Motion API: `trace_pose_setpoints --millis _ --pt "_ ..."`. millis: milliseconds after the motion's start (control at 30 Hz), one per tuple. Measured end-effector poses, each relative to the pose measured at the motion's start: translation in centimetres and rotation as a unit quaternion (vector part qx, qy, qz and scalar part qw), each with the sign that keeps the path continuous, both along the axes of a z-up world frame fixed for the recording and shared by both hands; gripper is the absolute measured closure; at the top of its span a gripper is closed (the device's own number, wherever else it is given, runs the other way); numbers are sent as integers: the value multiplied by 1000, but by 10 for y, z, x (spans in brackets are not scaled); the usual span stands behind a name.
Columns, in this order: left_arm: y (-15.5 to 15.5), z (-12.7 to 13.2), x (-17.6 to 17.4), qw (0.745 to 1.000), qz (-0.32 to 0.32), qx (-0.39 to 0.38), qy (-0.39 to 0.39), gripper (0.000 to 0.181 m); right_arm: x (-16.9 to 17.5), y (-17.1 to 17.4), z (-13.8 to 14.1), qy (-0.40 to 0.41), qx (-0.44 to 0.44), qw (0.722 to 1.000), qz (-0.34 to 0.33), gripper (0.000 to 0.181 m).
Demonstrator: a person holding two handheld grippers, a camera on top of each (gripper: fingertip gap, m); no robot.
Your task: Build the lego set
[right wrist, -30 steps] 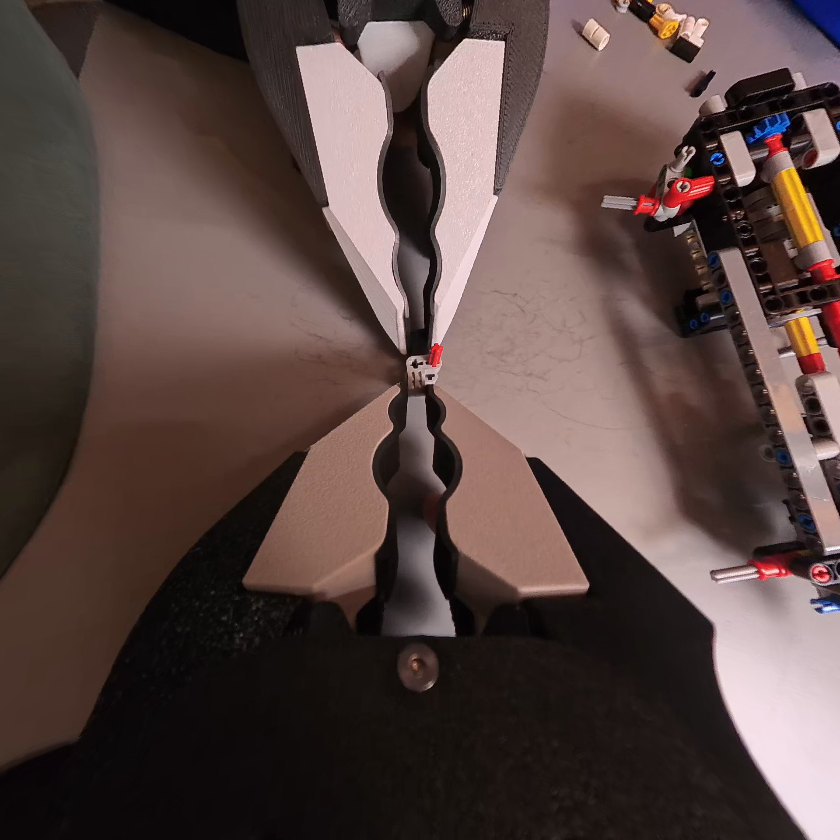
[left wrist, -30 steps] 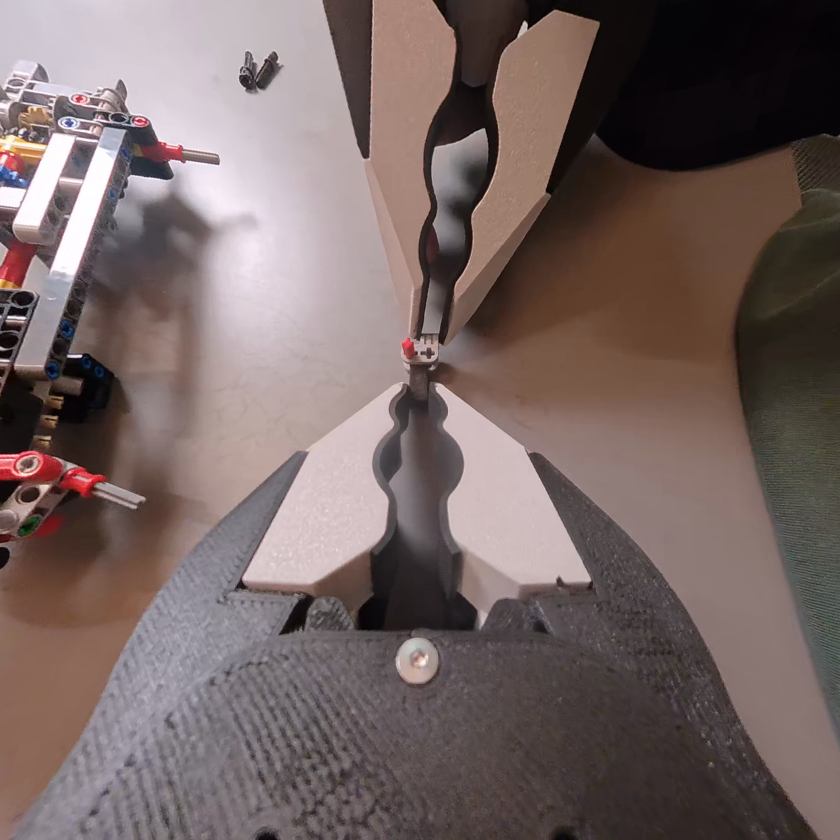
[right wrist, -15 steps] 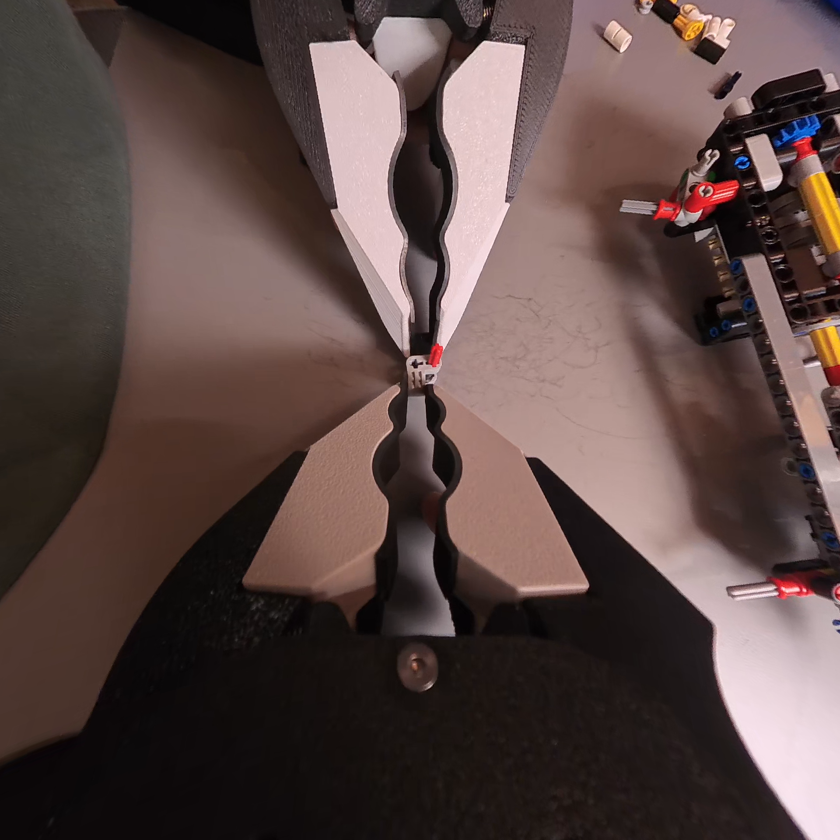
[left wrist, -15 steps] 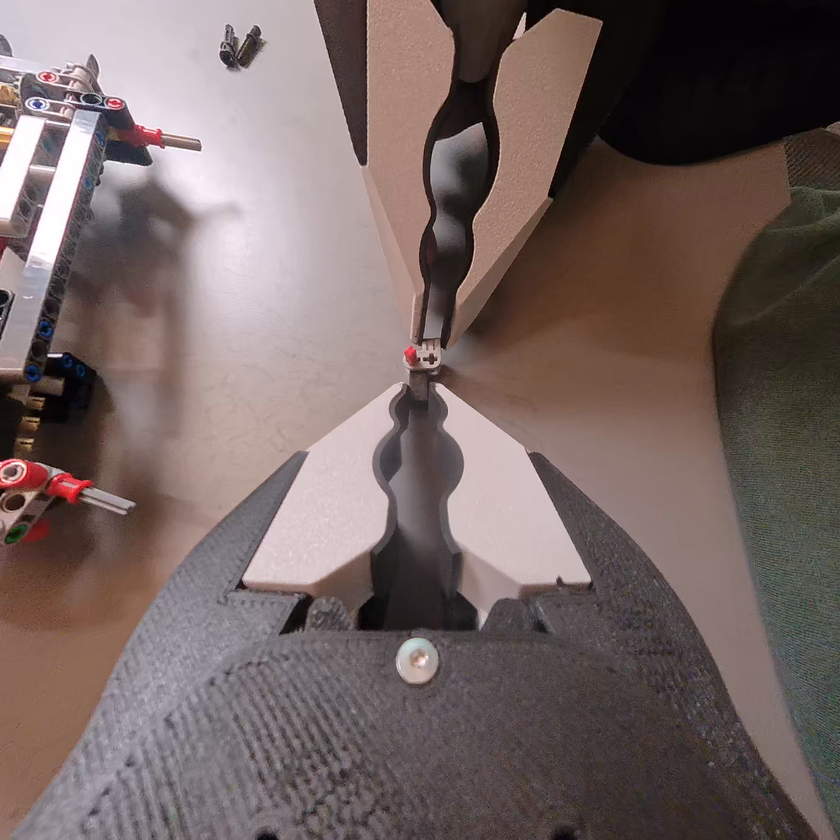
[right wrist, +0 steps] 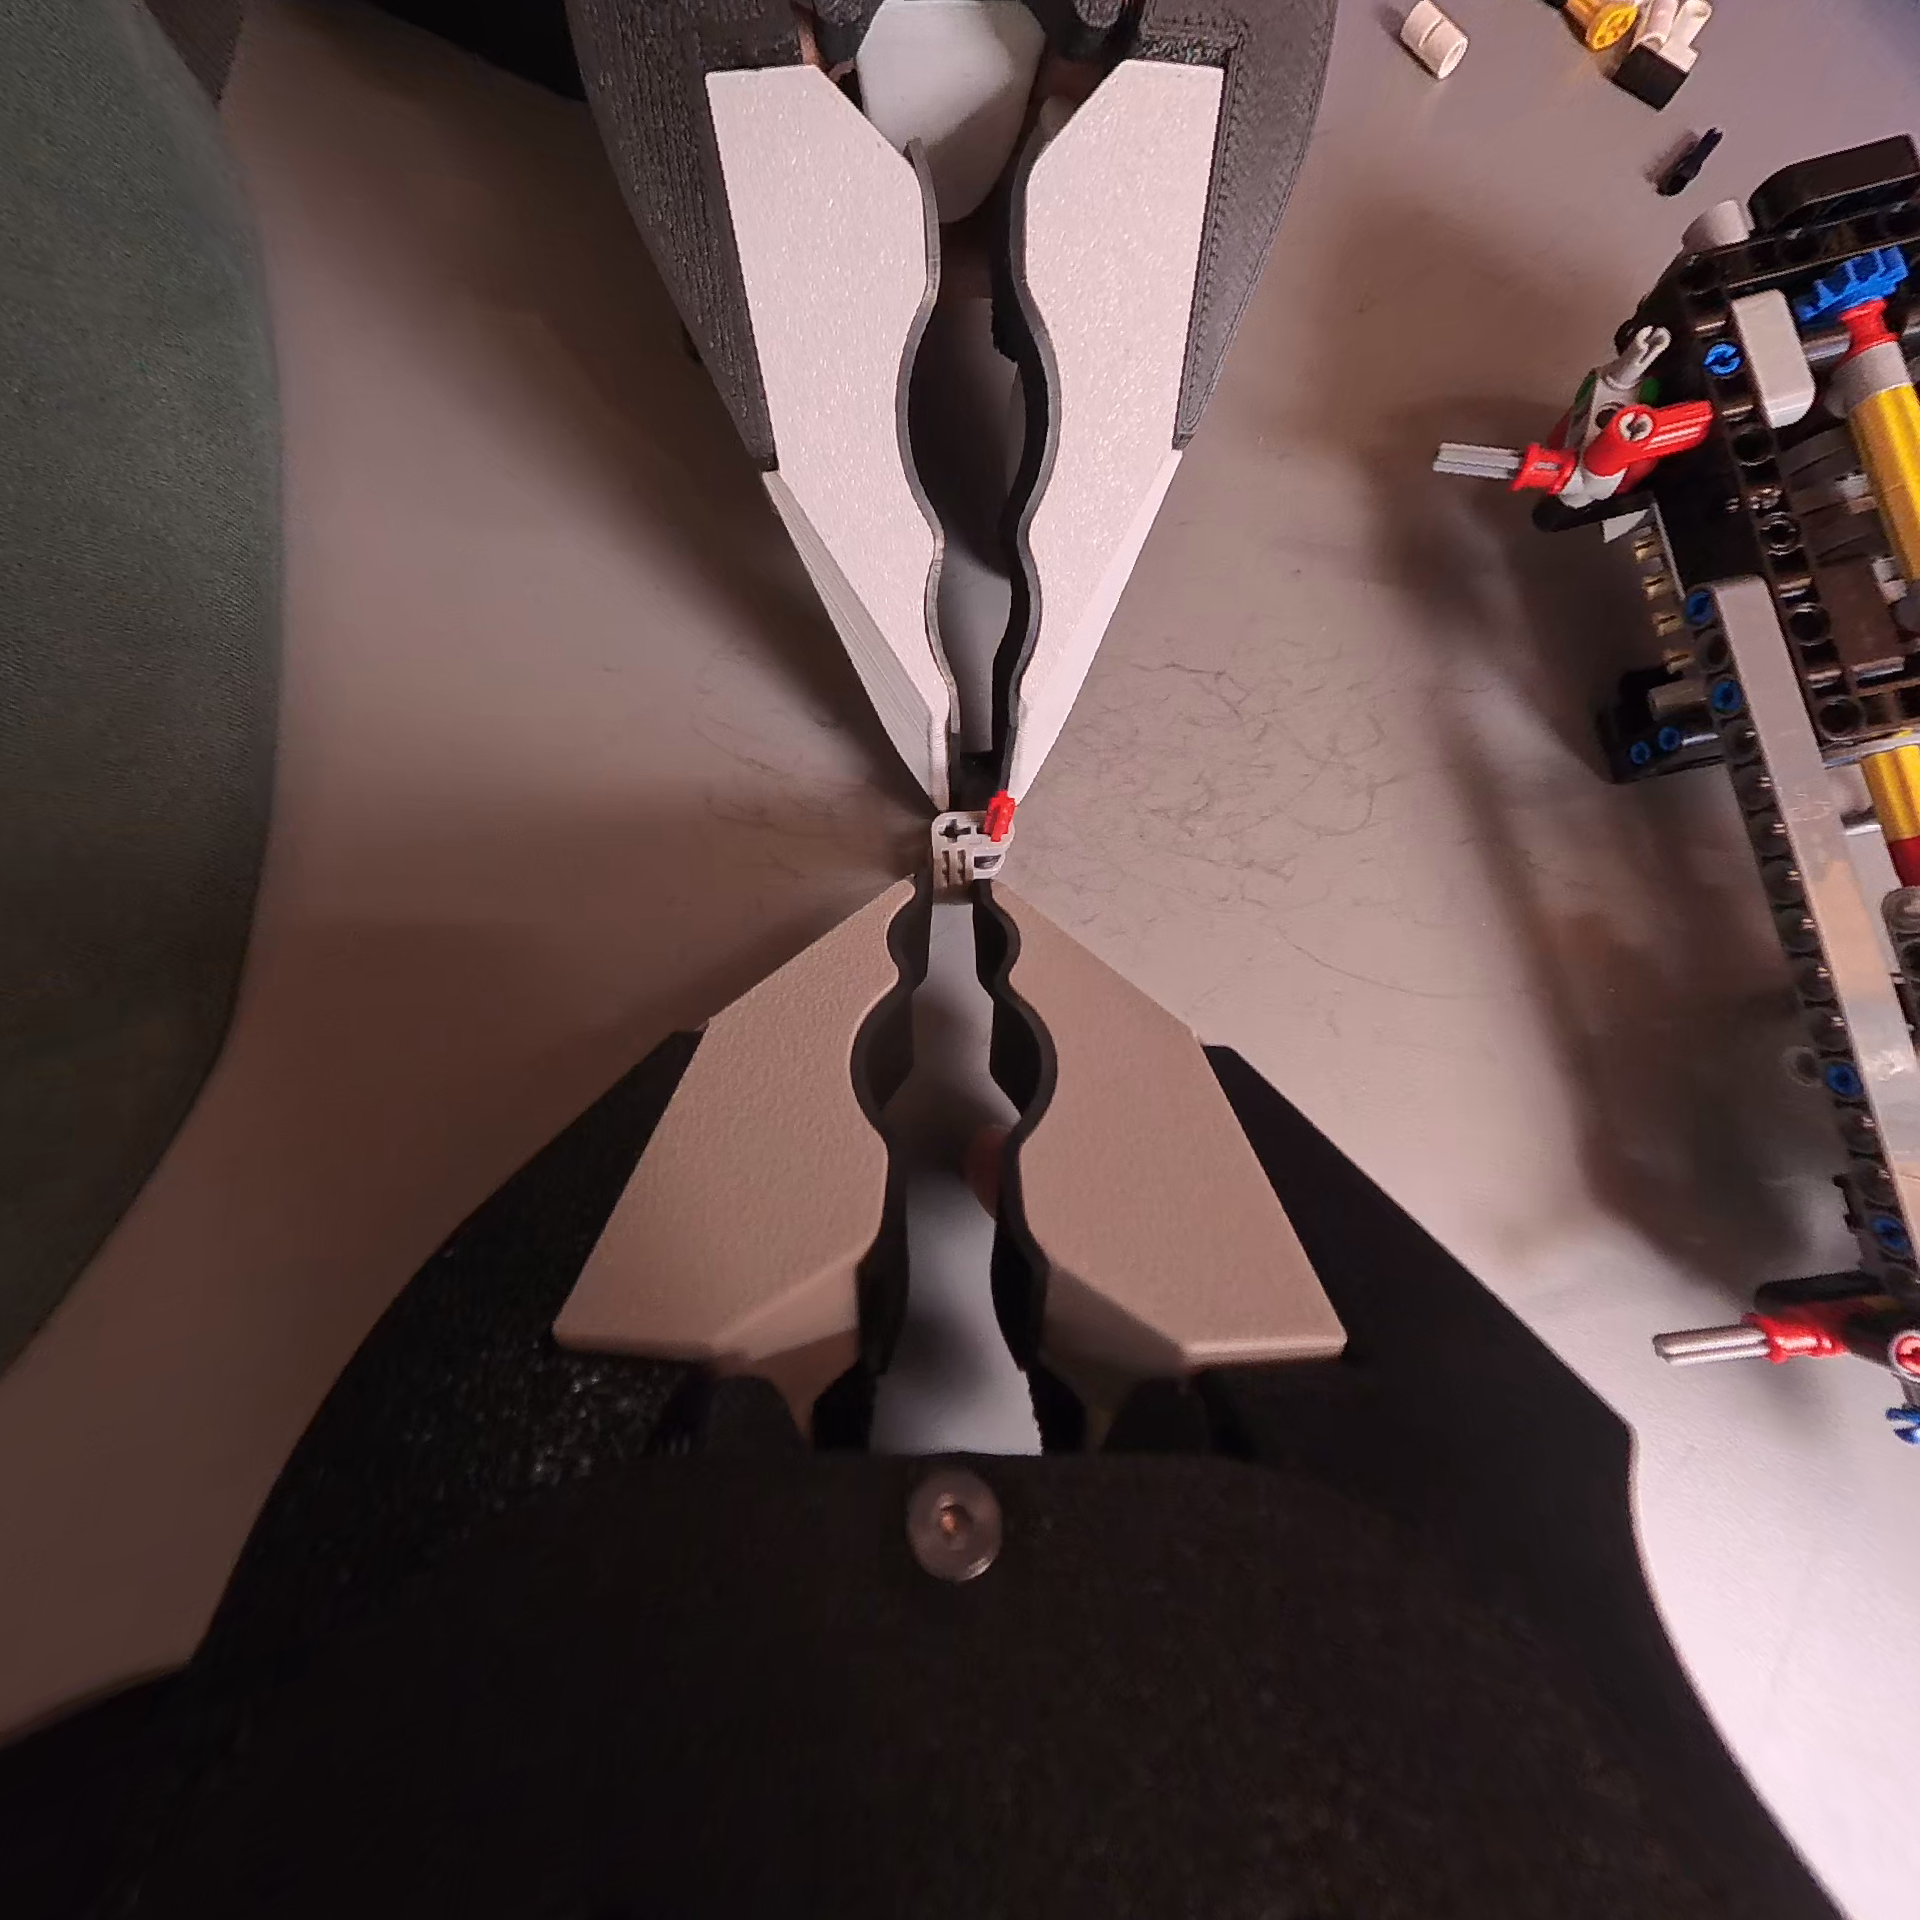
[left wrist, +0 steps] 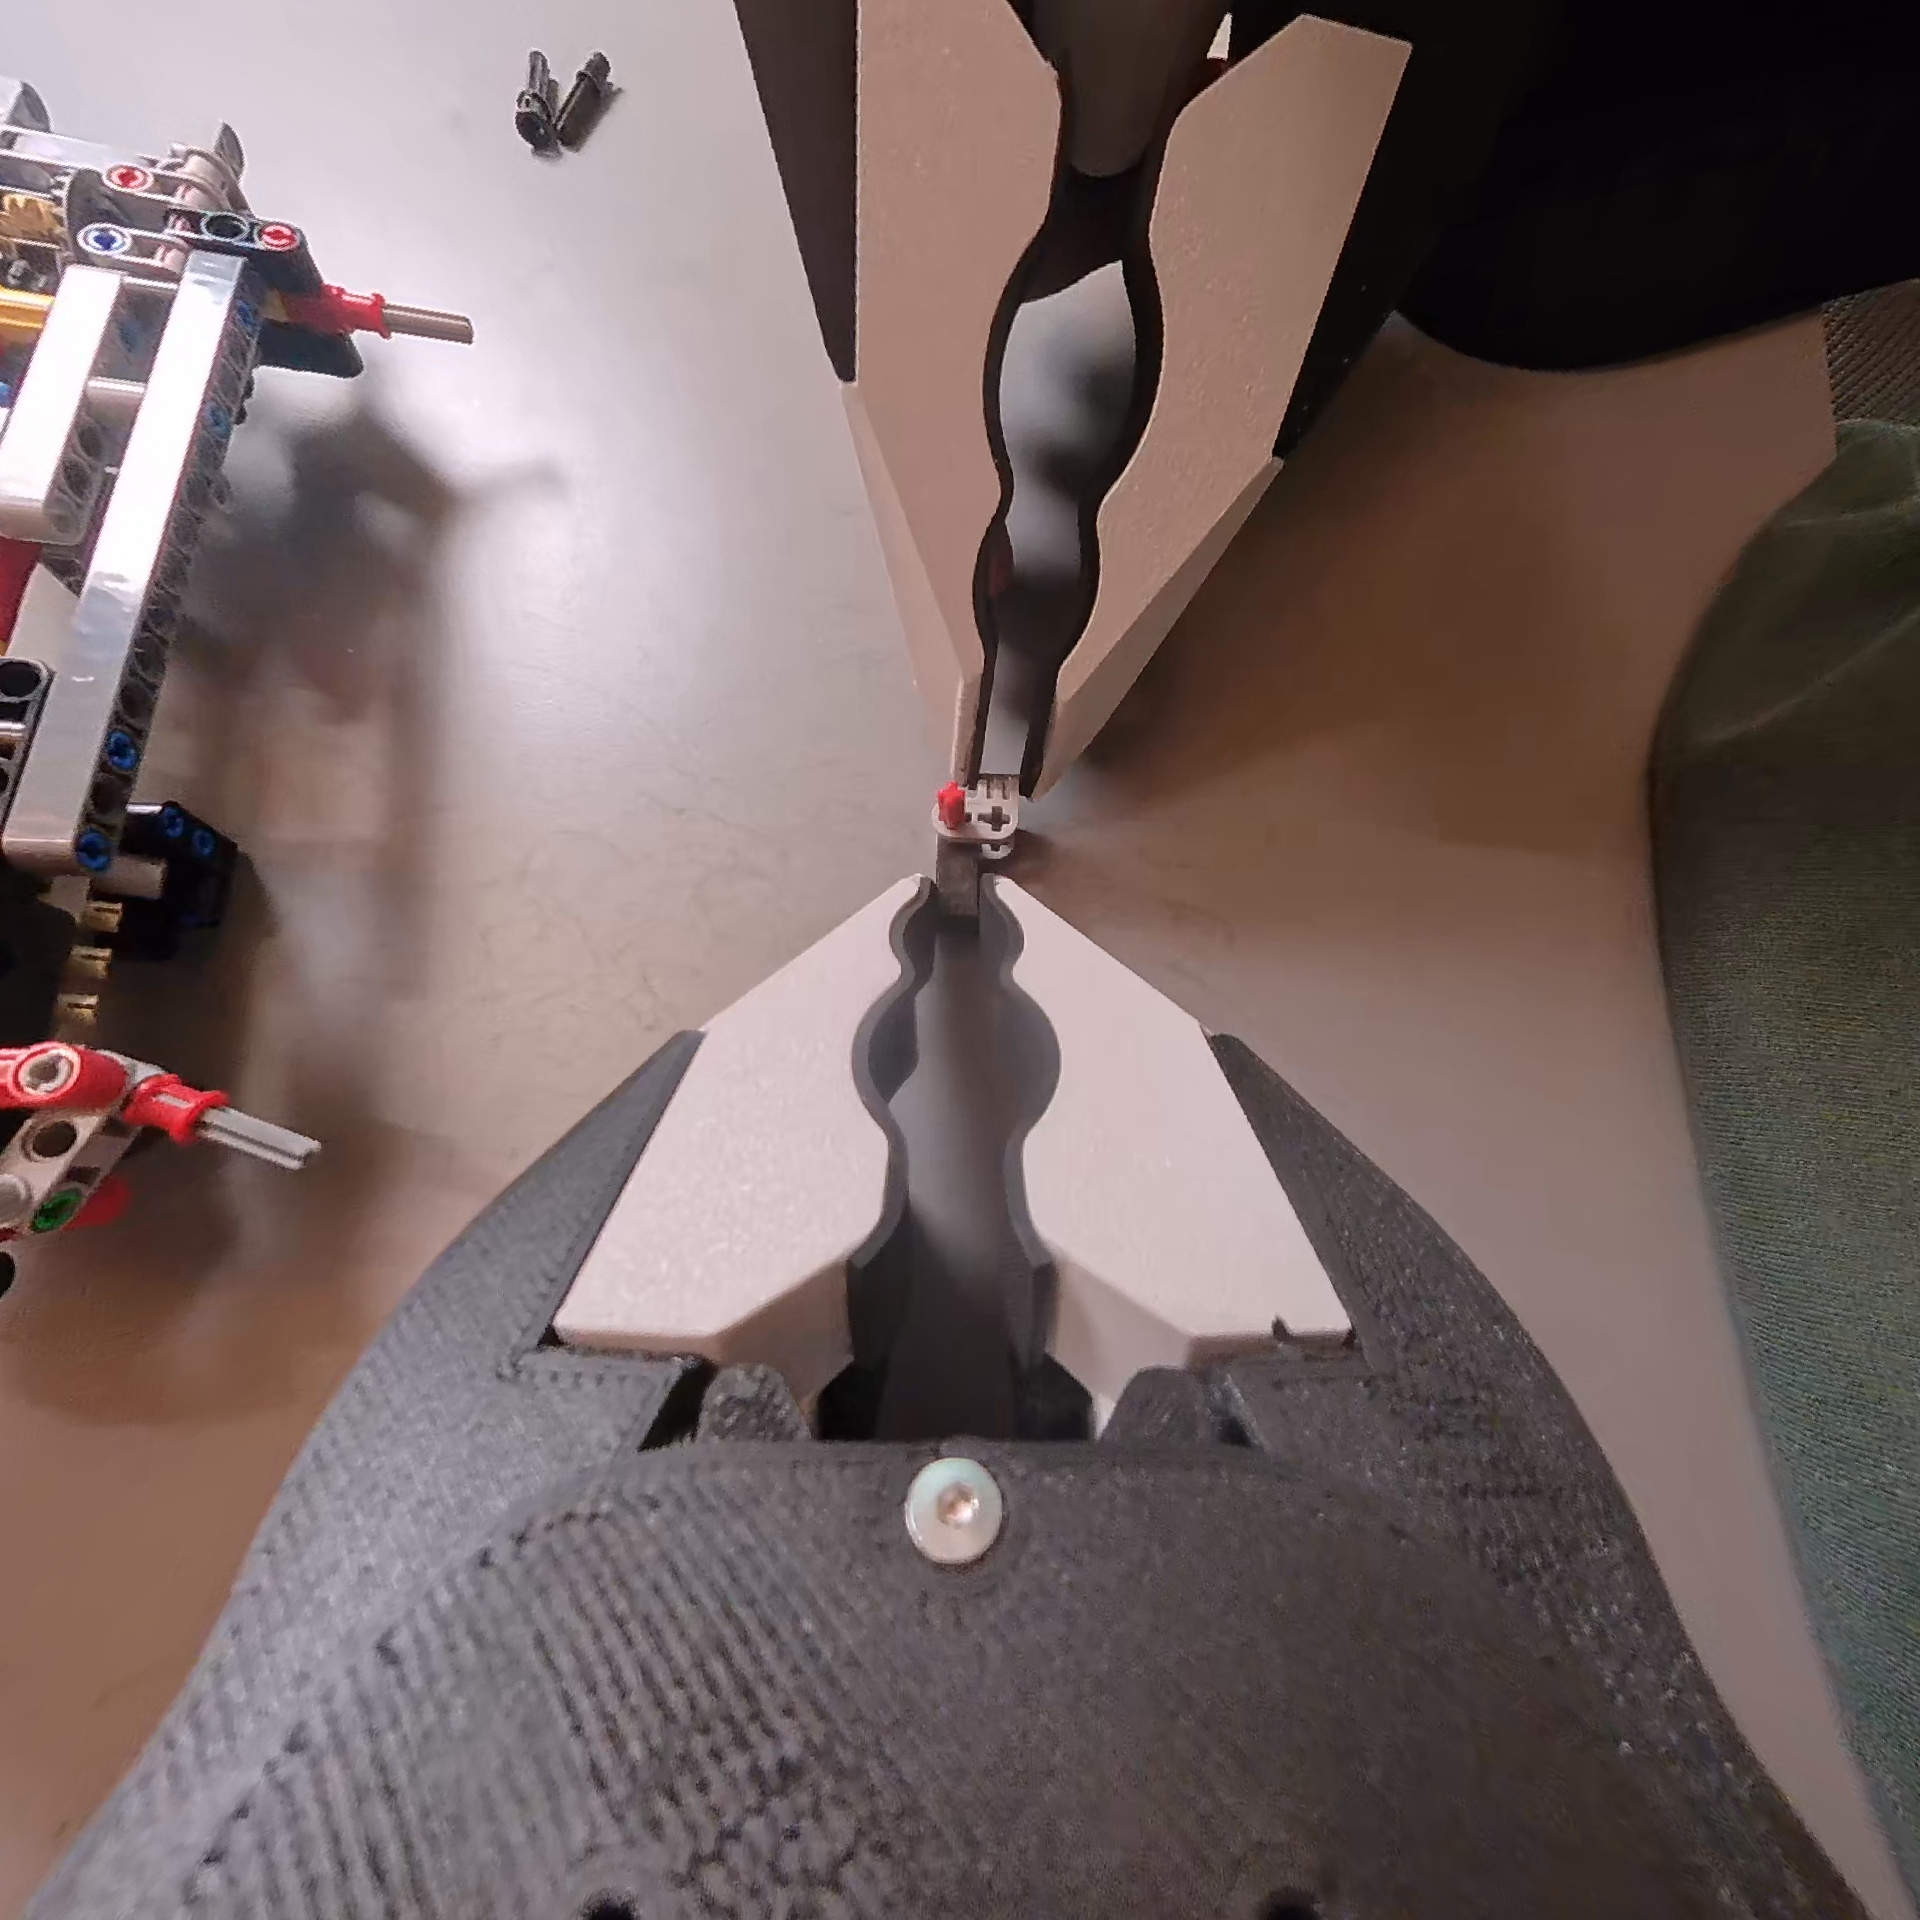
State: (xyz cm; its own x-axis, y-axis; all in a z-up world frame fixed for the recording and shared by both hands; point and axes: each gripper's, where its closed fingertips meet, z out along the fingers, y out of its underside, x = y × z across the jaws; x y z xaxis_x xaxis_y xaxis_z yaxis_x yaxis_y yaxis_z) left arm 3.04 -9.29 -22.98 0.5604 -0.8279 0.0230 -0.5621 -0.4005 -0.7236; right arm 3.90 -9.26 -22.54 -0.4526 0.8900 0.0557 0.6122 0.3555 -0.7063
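Observation:
My two grippers meet tip to tip above the table. My left gripper (left wrist: 956, 891) is shut on a small dark grey piece (left wrist: 956, 878). My right gripper (right wrist: 951, 896) is shut on a light grey connector (right wrist: 961, 854) with a red pin (right wrist: 1000, 829) sticking out of its side. The two pieces touch end to end. The right gripper (left wrist: 1003, 767) comes in from the top of the left wrist view, with the connector (left wrist: 987, 816) at its tips. The left gripper (right wrist: 977, 767) comes in from the top of the right wrist view. The part-built lego model (left wrist: 114, 520) lies off to the side (right wrist: 1787, 644).
Two black pins (left wrist: 566, 94) lie on the table beyond the model. Several small loose parts (right wrist: 1631, 36) and a black pin (right wrist: 1688, 156) lie at the far right. Green fabric (left wrist: 1808, 1039) borders the table edge (right wrist: 114, 623). My two grippers' fingertips are within a few centimetres of each other.
Both grippers have drifted slightly away from the model together. They stay tip to tip with the same hold on the pieces.

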Motion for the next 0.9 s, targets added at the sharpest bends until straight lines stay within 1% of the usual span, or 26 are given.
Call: trace_pose_setpoints --millis 900 --pt "-1 0 1 1000 -6 2 -1 175 1 -2 -1 -3 3 1000 16 177"
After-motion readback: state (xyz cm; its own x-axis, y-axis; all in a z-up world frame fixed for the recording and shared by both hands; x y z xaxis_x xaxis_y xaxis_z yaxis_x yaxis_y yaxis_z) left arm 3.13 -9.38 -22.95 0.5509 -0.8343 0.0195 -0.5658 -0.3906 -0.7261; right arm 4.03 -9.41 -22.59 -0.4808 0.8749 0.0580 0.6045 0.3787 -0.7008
